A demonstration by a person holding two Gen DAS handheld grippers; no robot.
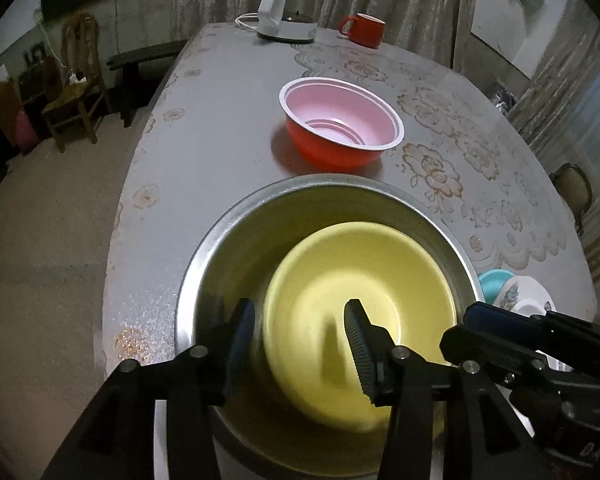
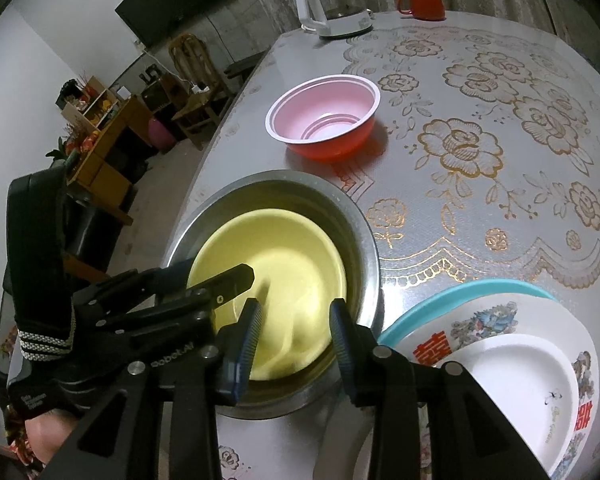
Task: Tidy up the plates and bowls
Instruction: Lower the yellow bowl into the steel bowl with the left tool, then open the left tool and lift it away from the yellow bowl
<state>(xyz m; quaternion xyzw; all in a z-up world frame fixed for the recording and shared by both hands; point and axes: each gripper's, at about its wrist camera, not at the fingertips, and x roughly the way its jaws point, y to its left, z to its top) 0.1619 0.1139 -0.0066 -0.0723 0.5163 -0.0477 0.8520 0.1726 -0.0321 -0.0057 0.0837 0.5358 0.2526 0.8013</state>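
Both grippers, left gripper [image 1: 300, 344] and right gripper [image 2: 296, 336], are being held unclenched over the nested yellow bowl [image 1: 364, 320]; the red bowl [image 1: 340, 128] is lying straight ahead, nearer the left.

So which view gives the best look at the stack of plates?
The right wrist view: the stack of plates fills its lower right, showing a teal plate, a patterned one and a plain white one on top. The left wrist view catches only a sliver behind the metal bowl and right gripper.

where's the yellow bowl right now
The yellow bowl sits inside the metal bowl, low in both wrist views, just ahead of both grippers' open jaws, with the red bowl beyond it on the table.
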